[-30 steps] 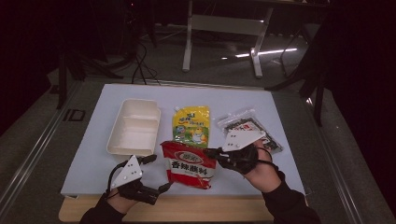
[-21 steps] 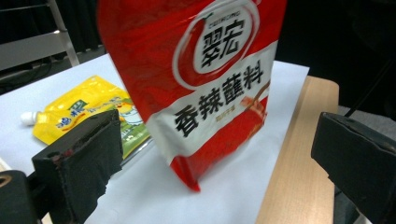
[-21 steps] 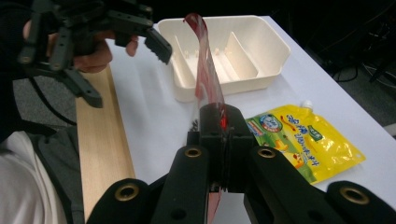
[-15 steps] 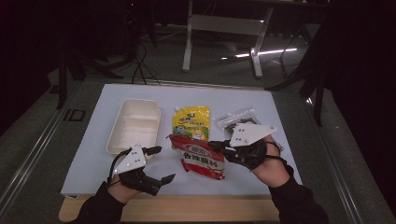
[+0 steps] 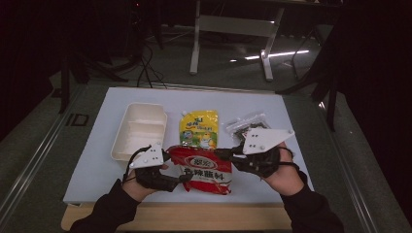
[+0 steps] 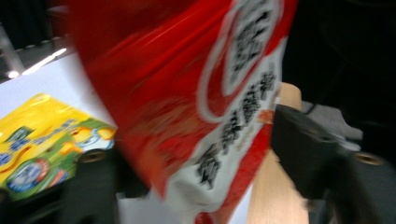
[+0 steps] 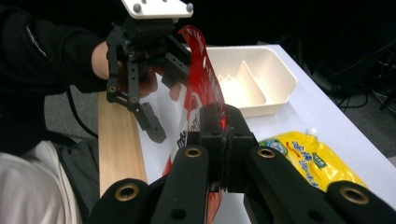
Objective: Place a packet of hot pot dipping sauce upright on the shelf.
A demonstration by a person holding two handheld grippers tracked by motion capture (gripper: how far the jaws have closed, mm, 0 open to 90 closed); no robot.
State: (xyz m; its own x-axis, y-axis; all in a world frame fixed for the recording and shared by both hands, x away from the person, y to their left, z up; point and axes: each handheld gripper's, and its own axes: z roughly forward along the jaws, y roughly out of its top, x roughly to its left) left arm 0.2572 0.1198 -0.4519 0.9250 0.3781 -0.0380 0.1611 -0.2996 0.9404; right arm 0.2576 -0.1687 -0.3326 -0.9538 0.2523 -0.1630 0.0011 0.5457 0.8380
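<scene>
A red seasoning packet (image 5: pixel 206 171) is held up off the white table top (image 5: pixel 296 116), tilted on edge. My right gripper (image 5: pixel 219 154) is shut on the packet's right edge; in the right gripper view its jaws (image 7: pixel 223 135) pinch the red film (image 7: pixel 198 70). My left gripper (image 5: pixel 176 167) is open at the packet's left edge. In the left gripper view the packet (image 6: pixel 196 93) hangs between the two wide-apart jaws, blurred. The right gripper view shows the left gripper (image 7: pixel 170 93) farther off, with one jaw on each side of the packet.
A cream two-compartment tray (image 5: pixel 141 128) lies left of centre. Beside it lies a yellow spouted pouch (image 5: pixel 198 128), and a clear bag of dark contents (image 5: pixel 245 127) is behind my right hand. A wooden strip (image 5: pixel 194 222) edges the table's front.
The right gripper has lifted the red packet off the table and tilted it. The left gripper has come from the front left to the packet's left edge.
</scene>
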